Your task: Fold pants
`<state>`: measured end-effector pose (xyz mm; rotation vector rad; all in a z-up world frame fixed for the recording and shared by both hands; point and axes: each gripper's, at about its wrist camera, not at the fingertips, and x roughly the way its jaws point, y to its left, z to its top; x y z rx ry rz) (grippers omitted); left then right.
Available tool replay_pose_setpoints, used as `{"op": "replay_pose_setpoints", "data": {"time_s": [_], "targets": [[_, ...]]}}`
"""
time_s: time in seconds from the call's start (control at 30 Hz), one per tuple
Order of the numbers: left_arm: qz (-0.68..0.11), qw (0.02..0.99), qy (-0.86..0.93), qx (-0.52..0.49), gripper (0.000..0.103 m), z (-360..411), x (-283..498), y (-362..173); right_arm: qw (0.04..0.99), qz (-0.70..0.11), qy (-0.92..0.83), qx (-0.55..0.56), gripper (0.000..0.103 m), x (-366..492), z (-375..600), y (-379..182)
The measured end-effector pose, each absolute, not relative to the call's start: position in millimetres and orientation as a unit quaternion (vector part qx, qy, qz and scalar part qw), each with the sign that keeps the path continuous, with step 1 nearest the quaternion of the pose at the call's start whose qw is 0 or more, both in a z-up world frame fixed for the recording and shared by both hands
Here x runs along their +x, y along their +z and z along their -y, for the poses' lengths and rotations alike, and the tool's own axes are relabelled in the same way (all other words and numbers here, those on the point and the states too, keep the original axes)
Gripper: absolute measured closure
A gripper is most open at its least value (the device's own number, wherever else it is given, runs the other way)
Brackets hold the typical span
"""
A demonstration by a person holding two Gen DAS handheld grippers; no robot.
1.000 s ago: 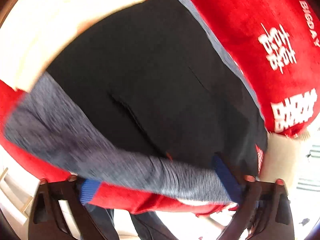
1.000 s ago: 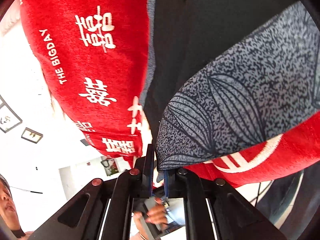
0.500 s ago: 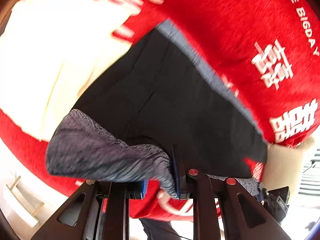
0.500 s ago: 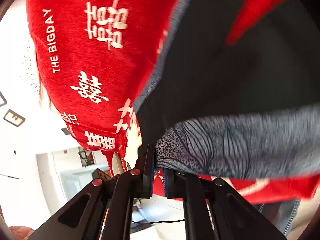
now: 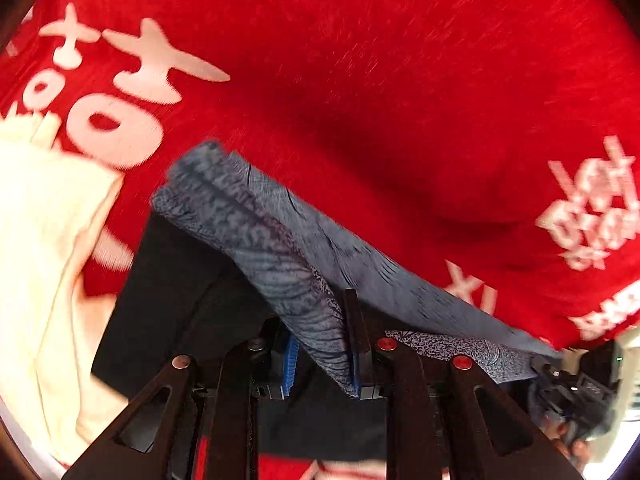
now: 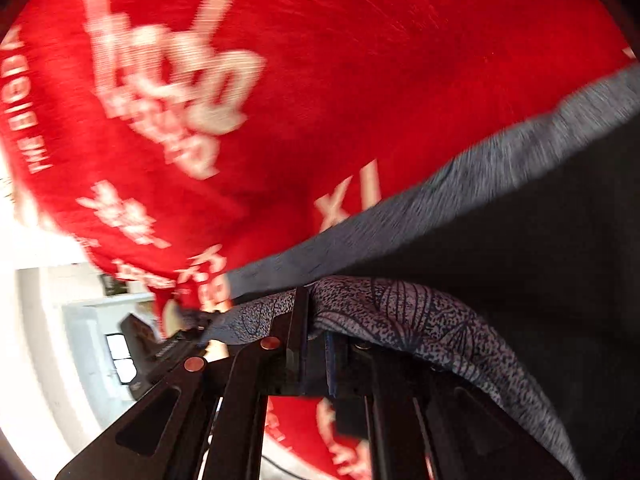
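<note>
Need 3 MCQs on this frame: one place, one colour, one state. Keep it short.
1. What do the pants lie on?
A. a bare wooden floor
B. a red blanket
C. a green tarp

2. What colour is the cloth at the left edge of the left wrist view?
A. cream
B. purple
C. orange

3. How is the left gripper?
A. wide open, nothing in it
B. shut on the patterned grey waistband
C. shut on a hanger

Key:
1 B, the red blanket with white lettering spreads under and around the dark pants.
2 A, the cream cloth sits beside the pants.
3 B, the grey patterned waistband is pinched between its fingers; the right gripper pinches the same band.
</note>
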<state>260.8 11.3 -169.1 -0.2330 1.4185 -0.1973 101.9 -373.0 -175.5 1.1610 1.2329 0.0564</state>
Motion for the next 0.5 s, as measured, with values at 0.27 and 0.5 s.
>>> {"op": "replay_pose_setpoints", "data": {"time_s": [0.27, 0.5], "targets": [[-0.657, 0.745, -0.078, -0.084, 0.058, -11, 280, -180, 0.645, -0.583, 0.028, 0.494, 0.095, 132, 376, -222], [-0.618, 0.783, -0.069, 0.024, 0.024, -8, 264, -119, 0.674, -0.572, 0.054, 0.464, 0.021, 141, 380, -182]]}}
